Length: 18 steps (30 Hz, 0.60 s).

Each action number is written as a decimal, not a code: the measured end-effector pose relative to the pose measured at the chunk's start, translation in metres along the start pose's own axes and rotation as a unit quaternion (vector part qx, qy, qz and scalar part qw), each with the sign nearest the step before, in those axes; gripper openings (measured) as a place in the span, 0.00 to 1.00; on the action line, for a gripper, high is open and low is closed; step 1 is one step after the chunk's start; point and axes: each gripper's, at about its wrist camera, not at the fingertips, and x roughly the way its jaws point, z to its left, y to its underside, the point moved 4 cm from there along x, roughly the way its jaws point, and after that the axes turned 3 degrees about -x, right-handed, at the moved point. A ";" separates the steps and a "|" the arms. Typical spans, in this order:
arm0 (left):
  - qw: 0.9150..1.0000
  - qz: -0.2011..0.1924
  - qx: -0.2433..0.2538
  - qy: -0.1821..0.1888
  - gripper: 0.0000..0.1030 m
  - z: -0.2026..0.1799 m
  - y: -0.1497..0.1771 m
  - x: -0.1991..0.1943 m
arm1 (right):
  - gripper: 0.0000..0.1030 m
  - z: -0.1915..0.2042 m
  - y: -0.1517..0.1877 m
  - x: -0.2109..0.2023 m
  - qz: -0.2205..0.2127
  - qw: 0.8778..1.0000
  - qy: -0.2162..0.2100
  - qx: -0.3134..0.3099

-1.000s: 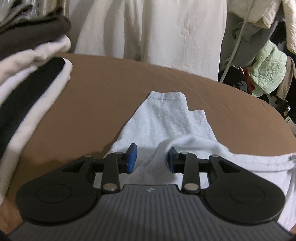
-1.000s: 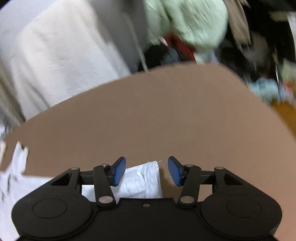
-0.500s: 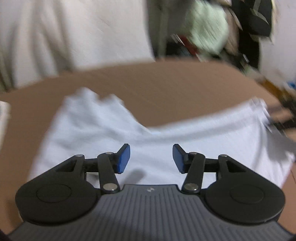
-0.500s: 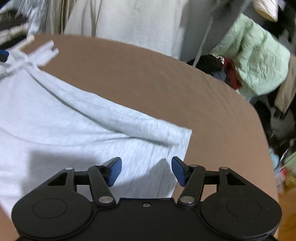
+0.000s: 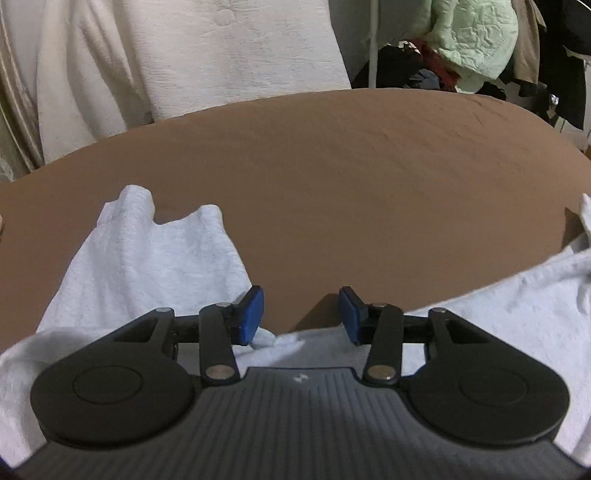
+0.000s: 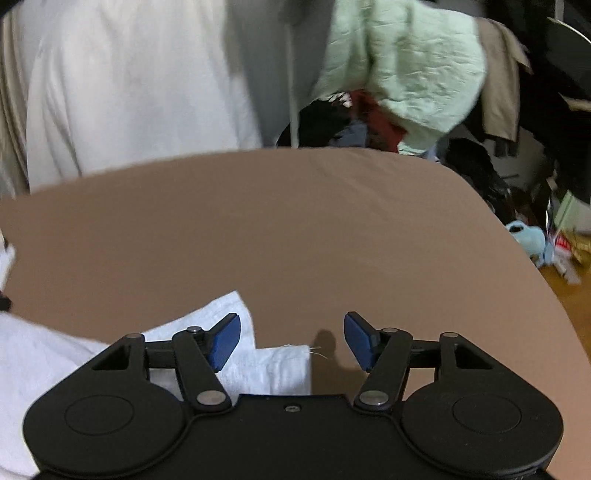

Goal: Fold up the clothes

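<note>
Both the left gripper [image 5: 301, 314] and right gripper [image 6: 291, 341] are held agape, empty. The white garment [image 5: 147, 258] is spread at lower left; bunched edges could be misgrasped, skewing the fold.

Left gripper [image 5: 301, 314] at 6 o'clock, blue pads [image 5: 251, 314] wide apart, nothing pinched between. White garment [image 5: 147, 266] spread on brown surface [image 5: 351, 177]: one part running toward 9 o'clock, far edge lumpy, other part trailing off toward 3 o'clock. Left pad sits right over cloth edge. White coat [image 5: 184, 55] hanging at 12, mint jacket [image 5: 476, 33] at 1 o'clock.
</note>
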 end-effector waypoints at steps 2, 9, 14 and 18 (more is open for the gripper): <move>1.000 -0.002 -0.007 0.020 0.43 0.000 0.002 -0.007 | 0.65 -0.008 0.008 -0.009 -0.008 0.999 -0.025 0.019; 0.996 -0.024 0.006 0.091 0.45 -0.020 0.007 -0.025 | 0.63 -0.009 0.007 0.006 -0.006 0.994 -0.104 0.039; 0.991 -0.010 -0.020 0.131 0.46 -0.022 0.016 -0.030 | 0.63 0.012 0.007 0.054 0.023 0.991 -0.134 0.013; 0.990 -0.003 -0.035 0.134 0.46 -0.010 0.026 -0.029 | 0.07 0.029 0.009 0.051 -0.001 0.988 -0.155 -0.020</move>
